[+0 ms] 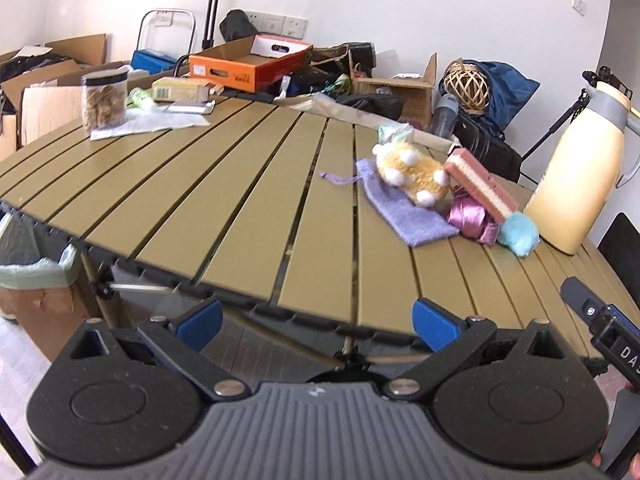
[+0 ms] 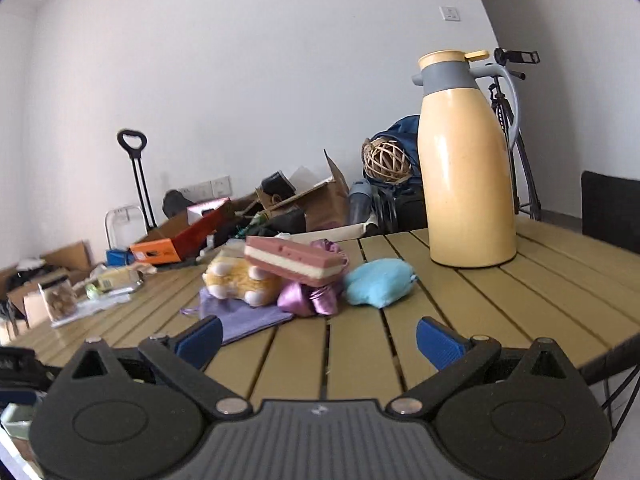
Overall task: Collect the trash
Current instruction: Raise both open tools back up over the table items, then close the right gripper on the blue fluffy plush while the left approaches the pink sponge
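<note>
- Both grippers are held spread and empty: the left gripper (image 1: 318, 322) hangs at the near edge of the counter (image 1: 224, 208), and the right gripper (image 2: 319, 338) hangs over the counter just short of the cluster of soft items.
- No obvious trash is identified with certainty; the likeliest candidate is judged to be the crumpled purple ribbon (image 2: 310, 298), which lies against the pink-and-white block (image 2: 294, 262) and beside the blue plush (image 2: 378, 282).
- The lined bin (image 1: 34, 276) is seen below the counter's left edge.
- For a clean pick, the right gripper should be brought in low with the jaws astride the ribbon only, so that the block resting partly above it is not dragged.
- The thermos (image 2: 468, 168) should be given a wide berth, since it is tall and could be tipped.
- Counted on the counter: 1 ribbon, 1 block, 1 blue plush, 1 yellow plush (image 2: 240, 280), 1 lilac pouch (image 2: 248, 318), 1 thermos, 1 snack jar (image 1: 105, 98).
</note>
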Demonstrator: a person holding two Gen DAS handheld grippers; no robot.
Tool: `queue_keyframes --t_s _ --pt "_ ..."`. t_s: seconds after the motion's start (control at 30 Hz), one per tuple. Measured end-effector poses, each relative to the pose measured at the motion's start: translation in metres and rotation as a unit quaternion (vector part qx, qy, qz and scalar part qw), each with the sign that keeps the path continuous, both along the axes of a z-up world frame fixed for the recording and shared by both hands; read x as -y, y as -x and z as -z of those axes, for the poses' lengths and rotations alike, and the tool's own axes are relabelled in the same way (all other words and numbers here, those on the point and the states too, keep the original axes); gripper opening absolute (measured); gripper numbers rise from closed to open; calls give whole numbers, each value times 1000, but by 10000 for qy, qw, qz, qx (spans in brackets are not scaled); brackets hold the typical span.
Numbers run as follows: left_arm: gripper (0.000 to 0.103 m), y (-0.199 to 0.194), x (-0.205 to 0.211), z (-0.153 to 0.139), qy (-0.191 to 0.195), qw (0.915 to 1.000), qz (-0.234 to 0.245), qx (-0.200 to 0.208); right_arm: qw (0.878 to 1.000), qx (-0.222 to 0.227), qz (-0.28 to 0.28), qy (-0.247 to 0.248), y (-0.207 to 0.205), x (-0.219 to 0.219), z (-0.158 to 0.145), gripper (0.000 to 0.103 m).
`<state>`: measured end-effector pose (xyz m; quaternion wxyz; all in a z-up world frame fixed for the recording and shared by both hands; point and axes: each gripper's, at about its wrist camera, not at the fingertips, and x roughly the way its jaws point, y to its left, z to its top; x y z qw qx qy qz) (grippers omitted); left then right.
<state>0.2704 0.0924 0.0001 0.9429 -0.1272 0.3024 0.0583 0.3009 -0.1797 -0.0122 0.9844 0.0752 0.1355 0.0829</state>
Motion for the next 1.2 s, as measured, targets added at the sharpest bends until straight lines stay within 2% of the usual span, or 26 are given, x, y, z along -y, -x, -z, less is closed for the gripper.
queue_keyframes --t_s 0.2,0.3,0.57,0.77,0.9,1.03,1.2 --pt "103 -24 8 -7 2 10000 53 71 9991 226 278 222 -27 12 -14 103" --pt "103 -38 12 -8 3 9999 67 77 9985 203 436 278 -48 20 -17 103" --pt "103 -79 21 -11 29 9999 92 70 9972 -311 546 406 -113 33 -15 103" --pt "103 -107 23 -12 15 10000 65 58 9952 -783 389 448 -157 29 -9 103" --pt "103 -123 22 -13 -31 10000 39 32 9913 -1082 460 589 -182 24 -4 102" --pt "103 -138 21 -14 -47 10000 3 3 9889 -1294 513 527 -203 24 1 101" --pt "103 -153 19 -10 -40 9999 -81 -60 9854 -1534 465 575 -222 19 9 95"
